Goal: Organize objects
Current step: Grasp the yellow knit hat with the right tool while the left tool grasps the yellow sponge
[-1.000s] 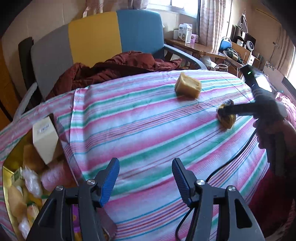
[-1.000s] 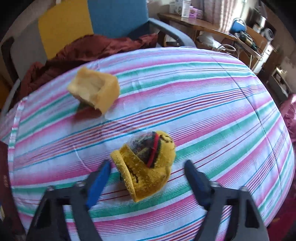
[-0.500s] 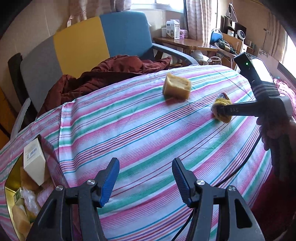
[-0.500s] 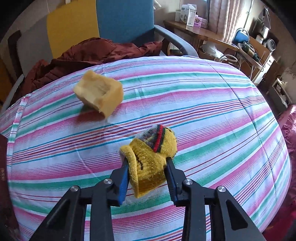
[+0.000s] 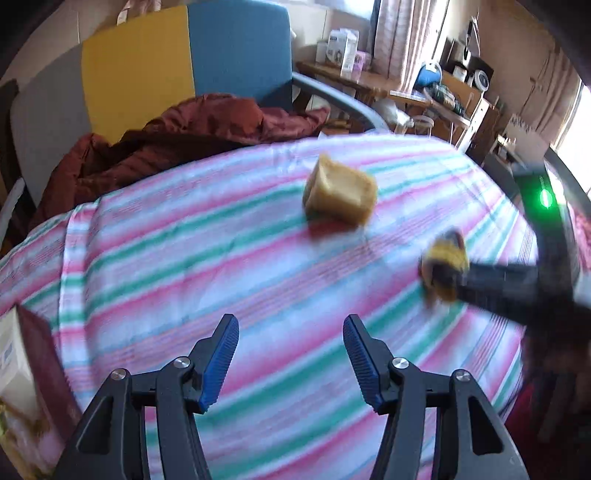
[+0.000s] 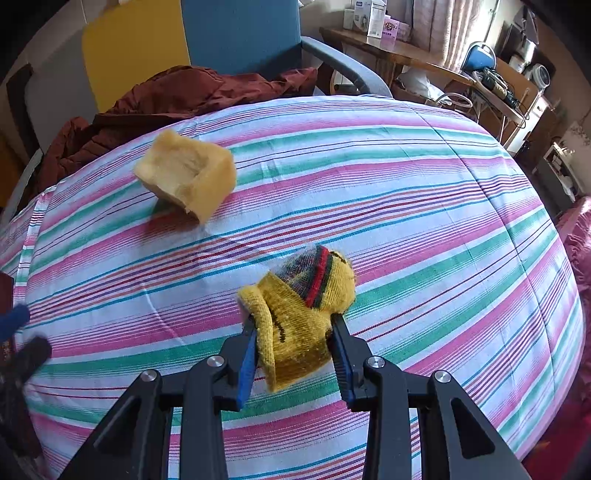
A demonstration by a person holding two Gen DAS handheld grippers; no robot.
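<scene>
Low centre in the right wrist view, the right gripper (image 6: 293,345) has its jaws clamped on a yellow knitted sock (image 6: 303,310), its long axis running up-right from the jaws, lying on the striped surface (image 6: 424,206). The left gripper (image 5: 291,354) hangs with jaws wide apart and empty. Farther, upper left, a tan foam block (image 6: 186,173) sits apart, open face tilted; beyond, a maroon jacket (image 6: 177,99) on a chair (image 6: 236,33).

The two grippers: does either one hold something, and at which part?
The right gripper holds the yellow knitted sock, pinched across its lower, cuff-side part. The left gripper is open and holds nothing.

Far beyond the gripper stands a grey, yellow and blue panelled armchair (image 6: 192,48) with a crumpled rust-red quilted jacket (image 6: 177,99) on its seat; beyond-right, a cluttered wooden desk (image 6: 406,51).
</scene>
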